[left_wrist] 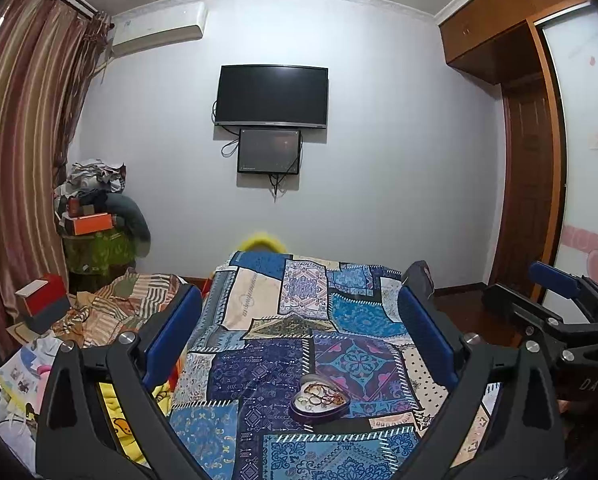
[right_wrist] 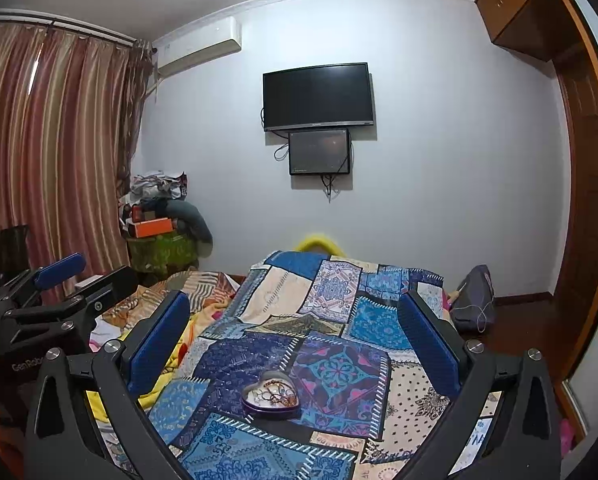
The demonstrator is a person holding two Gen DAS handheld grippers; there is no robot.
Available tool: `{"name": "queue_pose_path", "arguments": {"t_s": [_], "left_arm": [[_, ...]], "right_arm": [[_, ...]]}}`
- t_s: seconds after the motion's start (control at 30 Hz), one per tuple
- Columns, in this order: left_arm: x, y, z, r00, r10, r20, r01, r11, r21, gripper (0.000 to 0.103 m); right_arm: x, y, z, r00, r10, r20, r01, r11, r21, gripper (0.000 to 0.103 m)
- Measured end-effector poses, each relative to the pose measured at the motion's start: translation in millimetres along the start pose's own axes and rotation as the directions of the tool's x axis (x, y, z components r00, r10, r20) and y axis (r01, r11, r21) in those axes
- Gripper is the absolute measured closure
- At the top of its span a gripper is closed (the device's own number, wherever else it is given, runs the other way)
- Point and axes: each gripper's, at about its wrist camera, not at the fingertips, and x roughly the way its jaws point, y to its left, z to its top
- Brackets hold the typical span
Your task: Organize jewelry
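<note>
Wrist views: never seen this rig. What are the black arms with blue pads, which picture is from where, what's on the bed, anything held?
No robot here: a person holds a two-finger gripper in each hand, each carrying a fisheye camera that looks along its fingers. One picture is from the left gripper, the other from the right gripper. The blue pads are the finger faces. Each view also catches the other gripper at its edge. Both are open and hold nothing. On the patchwork bedspread sits a heart-shaped tin with tangled jewelry inside, in front of both grippers, untouched.
</note>
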Motion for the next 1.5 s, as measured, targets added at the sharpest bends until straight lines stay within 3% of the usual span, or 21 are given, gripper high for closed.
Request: {"name": "queue_pose_path", "arguments": {"t_s": [1.5], "left_arm": [[3.7, -2.5, -1.4, 0.999, -0.042, -0.023, 0.042, 0.999, 0.005, 0.004]], "right_arm": [[1.9, -6.8, 1.1, 1.0, -0.009, -0.008, 0.009, 1.0, 0.021, 0.0]]}}
